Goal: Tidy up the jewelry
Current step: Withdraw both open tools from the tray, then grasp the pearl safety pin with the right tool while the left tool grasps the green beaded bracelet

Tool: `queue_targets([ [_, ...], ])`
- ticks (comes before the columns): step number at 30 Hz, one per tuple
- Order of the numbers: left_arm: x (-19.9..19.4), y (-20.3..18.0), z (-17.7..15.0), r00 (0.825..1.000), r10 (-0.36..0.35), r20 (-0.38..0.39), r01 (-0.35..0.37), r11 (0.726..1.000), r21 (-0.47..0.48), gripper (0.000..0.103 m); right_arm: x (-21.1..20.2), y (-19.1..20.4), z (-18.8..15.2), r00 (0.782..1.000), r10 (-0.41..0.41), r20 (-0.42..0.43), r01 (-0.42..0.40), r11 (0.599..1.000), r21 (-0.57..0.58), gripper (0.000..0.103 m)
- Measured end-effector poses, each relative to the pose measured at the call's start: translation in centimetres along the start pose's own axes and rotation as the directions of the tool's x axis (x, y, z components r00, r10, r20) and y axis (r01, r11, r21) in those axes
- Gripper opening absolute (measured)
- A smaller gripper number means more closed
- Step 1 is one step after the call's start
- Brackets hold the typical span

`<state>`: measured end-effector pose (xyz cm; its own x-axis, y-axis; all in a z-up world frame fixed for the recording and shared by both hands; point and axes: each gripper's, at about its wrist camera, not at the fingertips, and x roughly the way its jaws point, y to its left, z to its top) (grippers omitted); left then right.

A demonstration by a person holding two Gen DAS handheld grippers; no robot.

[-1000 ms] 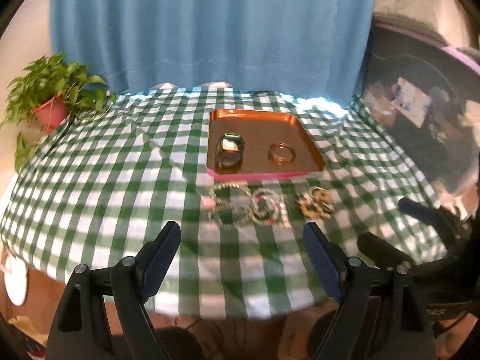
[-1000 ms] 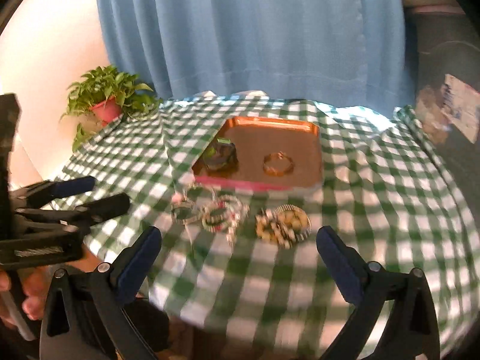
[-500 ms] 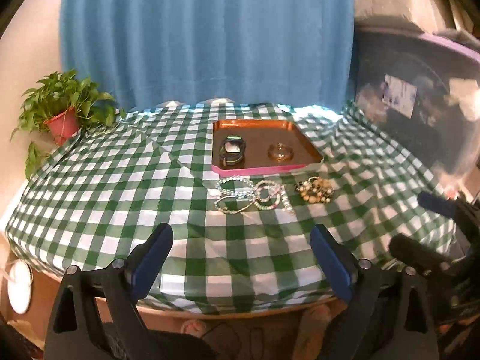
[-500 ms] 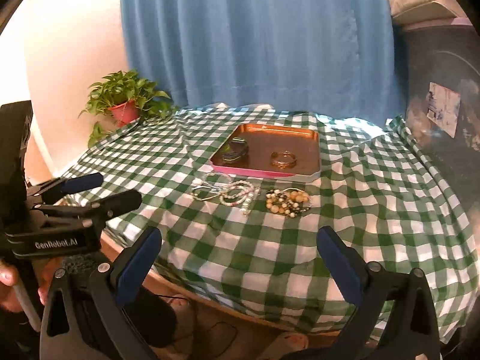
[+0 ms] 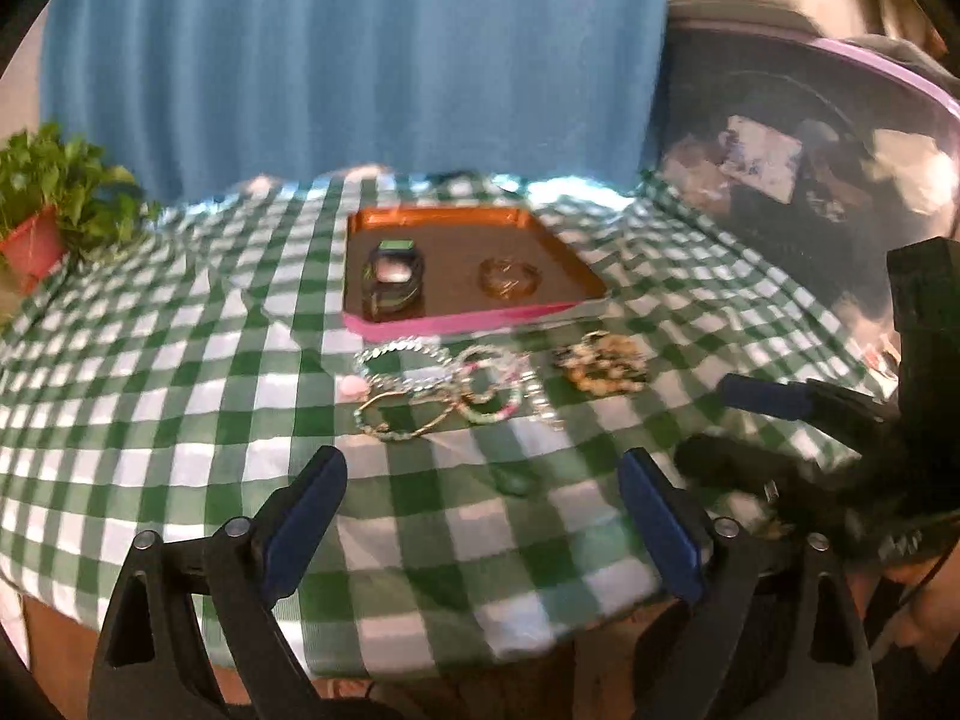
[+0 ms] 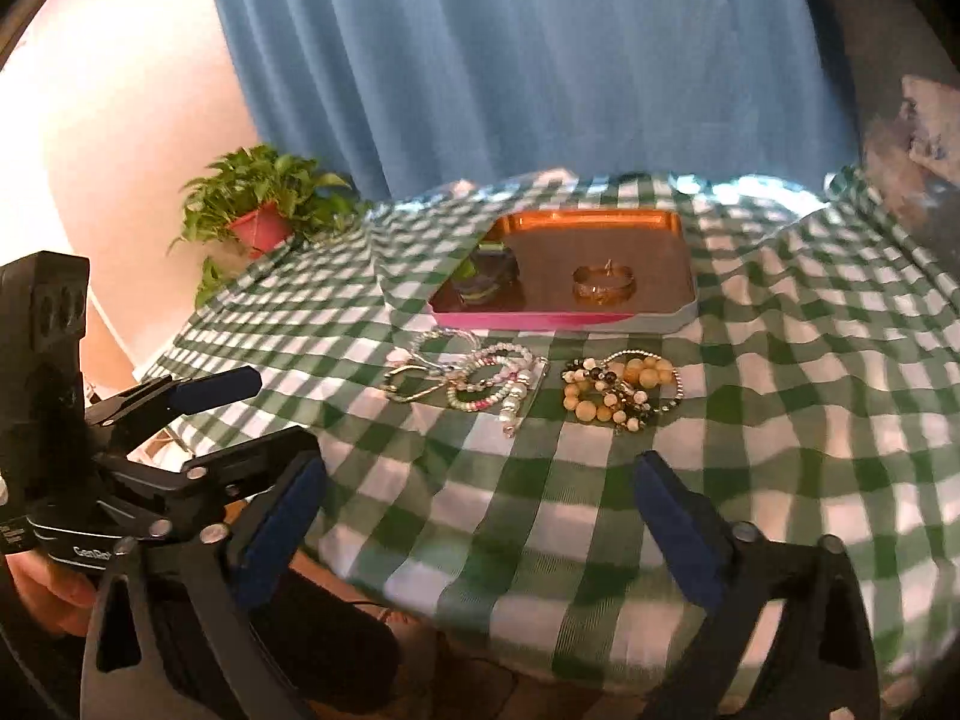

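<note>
Both grippers sank toward the bracelets (image 6: 474, 381) | left gripper (image 5: 483, 516) spread, empty | right gripper (image 6: 480, 519) narrowing, empty | tray (image 6: 600, 319) awaited loose pieces

Right gripper (image 6: 480, 516): hanging over the near table edge, jaws apart after just closing in, nothing between them.
Left gripper (image 6: 240, 414): sitting low at left, jaws parted, empty.
Tray (image 6: 681, 252): lying on the cloth (image 6: 810, 372), carrying a watch (image 6: 489, 276) and a bangle (image 6: 603, 283), apart.
Necklaces (image 6: 474, 381): lying tangled just before the tray.
Beads (image 6: 621, 391): lying just right of the necklaces.
Plant (image 6: 261, 204): standing at far left.
</note>
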<state>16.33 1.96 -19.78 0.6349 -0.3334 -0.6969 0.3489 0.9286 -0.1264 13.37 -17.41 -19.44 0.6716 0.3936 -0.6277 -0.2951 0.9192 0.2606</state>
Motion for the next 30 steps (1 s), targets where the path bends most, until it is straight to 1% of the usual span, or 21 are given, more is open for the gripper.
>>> queue_targets([
  [1, 1.1, 0.7, 0.3, 1.000, -0.012, -0.023, 0.011, 1.000, -0.014, 0.076, 0.8, -0.4, 0.3, 1.000, 0.017, -0.018, -0.017, 1.000, 0.006, 0.068],
  [2, 2.0, 1.2, 0.5, 0.999, -0.009, -0.042, 0.008, 1.000, -0.026, 0.073, 1.8, -0.8, 0.7, 0.999, 0.031, -0.041, -0.031, 0.999, 0.013, 0.054],
  [3, 3.0, 1.9, 0.6, 0.998, 0.001, -0.060, -0.004, 0.999, -0.035, 0.072, 3.0, -1.3, 1.2, 0.997, 0.044, -0.067, -0.042, 0.999, 0.024, 0.048],
  [4, 3.7, 2.3, 0.8, 0.998, -0.001, -0.064, -0.001, 0.999, -0.040, 0.066, 3.8, -1.7, 1.5, 0.995, 0.049, -0.083, -0.047, 0.998, 0.030, 0.046],
  [5, 4.3, 2.5, 1.0, 0.998, -0.008, -0.066, 0.005, 0.999, -0.039, 0.058, 4.8, -1.9, 1.8, 0.994, 0.054, -0.096, -0.052, 0.998, 0.028, 0.038],
  [6, 5.0, 2.6, 1.2, 0.997, -0.006, -0.075, 0.004, 1.000, -0.031, 0.055, 5.3, -2.0, 2.0, 0.993, 0.054, -0.101, -0.052, 0.998, 0.020, 0.028],
  [8, 6.4, 2.8, 1.4, 0.997, 0.007, -0.076, -0.008, 1.000, -0.013, 0.047, 6.7, -1.9, 2.4, 0.991, 0.042, -0.124, -0.044, 0.999, -0.011, 0.019],
  [9, 7.4, 2.9, 1.4, 0.996, 0.003, -0.085, -0.004, 1.000, -0.014, 0.044, 7.4, -1.9, 2.4, 0.990, 0.039, -0.136, -0.043, 0.999, -0.023, 0.017],
  [10, 8.1, 2.9, 1.4, 0.995, 0.002, -0.096, -0.003, 1.000, -0.010, 0.038, 8.2, -2.0, 2.3, 0.988, 0.043, -0.149, -0.047, 0.999, -0.023, 0.017],
  [11, 8.7, 2.8, 1.4, 0.994, 0.001, -0.107, -0.001, 1.000, -0.002, 0.034, 8.7, -2.1, 2.2, 0.986, 0.056, -0.160, -0.060, 0.998, -0.020, 0.014],
  [12, 9.5, 2.7, 1.2, 0.993, 0.003, -0.121, -0.002, 1.000, 0.012, 0.033, 9.4, -2.1, 2.1, 0.982, 0.066, -0.176, -0.071, 0.997, -0.024, 0.014],
  [16, 10.0, 1.9, 1.0, 0.993, 0.049, -0.110, -0.039, 0.995, 0.093, 0.031, 10.7, -1.6, 1.7, 0.980, 0.028, -0.195, -0.041, 0.997, -0.060, 0.014],
  [18, 9.9, 1.8, 0.9, 0.993, 0.047, -0.111, -0.036, 0.995, 0.093, 0.022, 11.1, -1.4, 1.4, 0.982, -0.011, -0.190, -0.006, 0.996, -0.088, 0.013],
  [19, 9.8, 1.9, 0.9, 0.993, 0.041, -0.115, -0.032, 0.996, 0.079, 0.006, 11.2, -1.1, 1.3, 0.984, -0.027, -0.176, 0.008, 0.994, -0.111, 0.013],
  [20, 9.7, 2.1, 0.9, 0.992, 0.039, -0.122, -0.031, 0.997, 0.064, 0.003, 11.3, -0.9, 1.3, 0.985, -0.045, -0.169, 0.022, 0.991, -0.134, 0.013],
  [22, 9.4, 2.5, 0.8, 0.989, 0.042, -0.139, -0.038, 0.999, 0.027, 0.003, 11.5, -0.4, 1.3, 0.983, -0.079, -0.164, 0.049, 0.983, -0.178, 0.012],
  [23, 9.1, 2.6, 0.7, 0.988, 0.037, -0.149, -0.035, 0.999, 0.013, 0.003, 11.3, -0.4, 1.3, 0.983, -0.081, -0.165, 0.051, 0.983, -0.175, 0.011],
  [25, 8.1, 2.7, 0.2, 0.986, 0.014, -0.166, -0.018, 0.999, -0.026, 0.003, 10.7, -1.1, 1.1, 0.983, -0.059, -0.172, 0.035, 0.990, -0.140, 0.010],
  [27, 7.1, 2.5, -0.3, 0.983, -0.027, -0.180, 0.014, 0.997, -0.074, 0.003, 9.9, -1.6, 0.7, 0.984, -0.050, -0.174, 0.031, 0.993, -0.115, 0.010],
  [28, 6.4, 2.3, -0.6, 0.980, -0.063, -0.186, 0.045, 0.994, -0.103, 0.003, 9.4, -1.7, 0.5, 0.984, -0.046, -0.172, 0.028, 0.994, -0.110, 0.010],
  [30, 5.8, 1.8, -1.4, 0.969, -0.139, -0.205, 0.109, 0.982, -0.153, 0.003, 8.3, -1.8, -0.4, 0.984, -0.058, -0.166, 0.041, 0.993, -0.107, 0.010],
])
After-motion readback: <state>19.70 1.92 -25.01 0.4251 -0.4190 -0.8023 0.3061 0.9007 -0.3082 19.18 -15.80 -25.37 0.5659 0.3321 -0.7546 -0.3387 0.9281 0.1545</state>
